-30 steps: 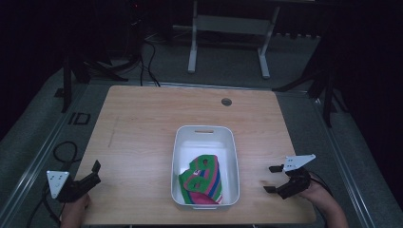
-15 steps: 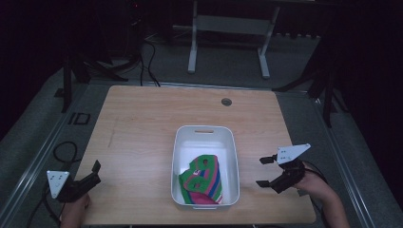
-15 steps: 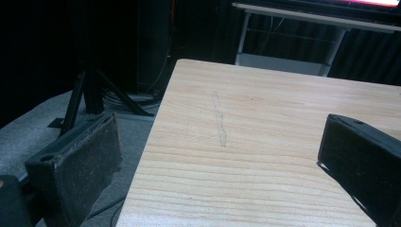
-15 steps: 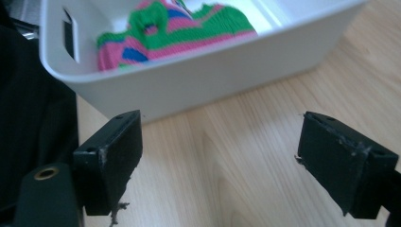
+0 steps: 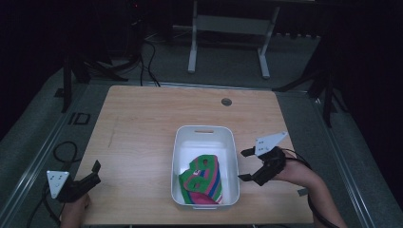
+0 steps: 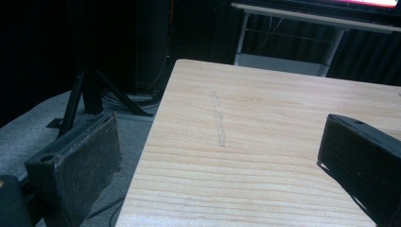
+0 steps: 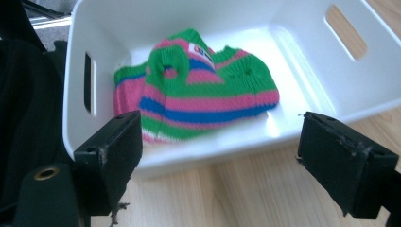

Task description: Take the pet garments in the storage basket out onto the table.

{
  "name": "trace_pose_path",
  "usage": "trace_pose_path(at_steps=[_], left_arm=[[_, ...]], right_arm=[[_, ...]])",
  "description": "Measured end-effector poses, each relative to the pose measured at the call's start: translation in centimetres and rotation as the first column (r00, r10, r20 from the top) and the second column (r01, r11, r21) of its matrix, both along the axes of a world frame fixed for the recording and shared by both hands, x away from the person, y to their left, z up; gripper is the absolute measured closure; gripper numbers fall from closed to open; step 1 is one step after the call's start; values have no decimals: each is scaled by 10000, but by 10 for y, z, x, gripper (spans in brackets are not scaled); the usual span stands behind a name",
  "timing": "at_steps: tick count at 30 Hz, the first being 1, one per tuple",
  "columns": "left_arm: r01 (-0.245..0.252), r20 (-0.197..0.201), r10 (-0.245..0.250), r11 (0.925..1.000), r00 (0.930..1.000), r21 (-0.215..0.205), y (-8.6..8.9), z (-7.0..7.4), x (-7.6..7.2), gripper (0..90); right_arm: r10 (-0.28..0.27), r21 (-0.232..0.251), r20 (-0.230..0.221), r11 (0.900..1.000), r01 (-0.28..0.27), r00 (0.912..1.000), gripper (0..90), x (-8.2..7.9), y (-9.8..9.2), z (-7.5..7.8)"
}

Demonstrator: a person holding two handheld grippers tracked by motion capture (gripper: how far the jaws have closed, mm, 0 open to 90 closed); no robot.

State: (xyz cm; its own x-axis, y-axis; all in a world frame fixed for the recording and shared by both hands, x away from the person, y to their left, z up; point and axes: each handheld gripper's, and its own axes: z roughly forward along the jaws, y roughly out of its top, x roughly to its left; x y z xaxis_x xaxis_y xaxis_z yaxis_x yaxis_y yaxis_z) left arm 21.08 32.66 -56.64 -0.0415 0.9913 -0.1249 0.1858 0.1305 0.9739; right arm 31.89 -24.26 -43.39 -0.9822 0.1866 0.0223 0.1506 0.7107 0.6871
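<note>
A white plastic bin (image 5: 205, 132) stands on the wooden table (image 5: 142, 123), a little right of centre near the front. Inside it lies a knitted piece striped green, pink and blue (image 5: 203, 176), also seen in the right gripper view (image 7: 198, 90). My right gripper (image 5: 248, 164) hovers just right of the bin's side wall (image 7: 227, 142), open, jaws wide apart and pointing at the bin, nothing between them. At the table's front left corner my left gripper (image 5: 96, 172) is open and empty; in its own view it (image 6: 220, 156) looks across bare tabletop.
A round cable hole (image 5: 226, 101) sits in the table near the far edge. Beyond the table stand a metal desk frame (image 5: 228, 28) and dark tripod legs (image 5: 71, 71). Cables (image 5: 62, 152) lie on the grey floor at the left.
My right gripper has moved left and a little forward, closing in on the bin's right wall. The left gripper has stayed at the front left corner.
</note>
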Motion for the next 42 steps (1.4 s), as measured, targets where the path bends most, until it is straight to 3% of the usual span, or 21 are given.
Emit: trace_pose_path(at_steps=[13,25,34,42], left_arm=[[39,0,-39,10000,10000,-30,1,0,0,9],[74,6,-74,10000,10000,-54,1,0,-1,9],[83,29,-83,9999,10000,-106,2,0,-1,9],[85,23,-85,9999,10000,-97,2,0,-1,9]], right_arm=[[1130,-556,-379,9918,-1150,9929,144,6,63,-6],[1629,-1020,-702,9802,-1695,9842,144,12,110,-24],[2174,-1569,-924,9605,-2298,9717,144,10,145,-45],[2407,-2462,-986,9342,-2581,9656,146,5,164,-63]])
